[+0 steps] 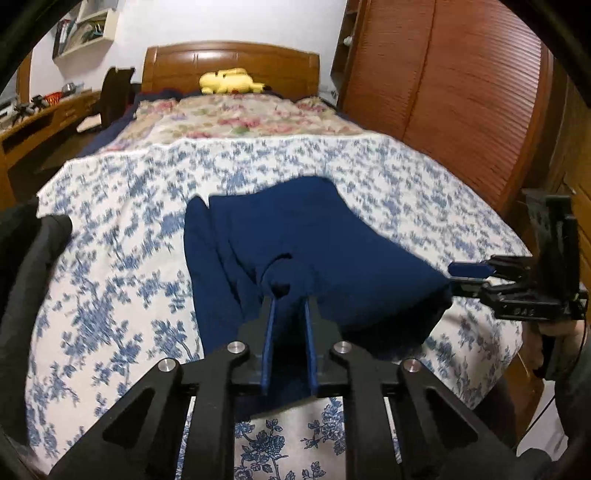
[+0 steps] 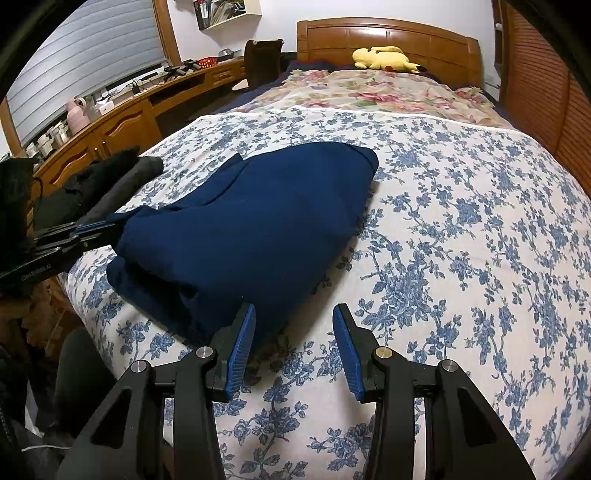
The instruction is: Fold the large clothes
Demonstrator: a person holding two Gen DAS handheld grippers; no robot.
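Observation:
A dark blue garment [image 2: 251,229] lies folded into a thick bundle on the blue-flowered white bedspread [image 2: 461,229]. In the left wrist view my left gripper [image 1: 290,301] is shut on a bunched fold of the garment [image 1: 314,236] at its near edge. It also shows in the right wrist view [image 2: 107,225], pinching the garment's left corner. My right gripper [image 2: 293,314] is open and empty, just off the garment's near right corner. In the left wrist view it [image 1: 461,275] sits at the garment's right edge.
A dark grey garment [image 2: 122,181] lies at the bed's left edge. A pink floral cover [image 2: 373,92] and a yellow plush toy [image 2: 388,59] lie near the wooden headboard [image 2: 406,35]. A desk [image 2: 122,122] runs along the left, a louvred wardrobe [image 1: 461,85] on the right.

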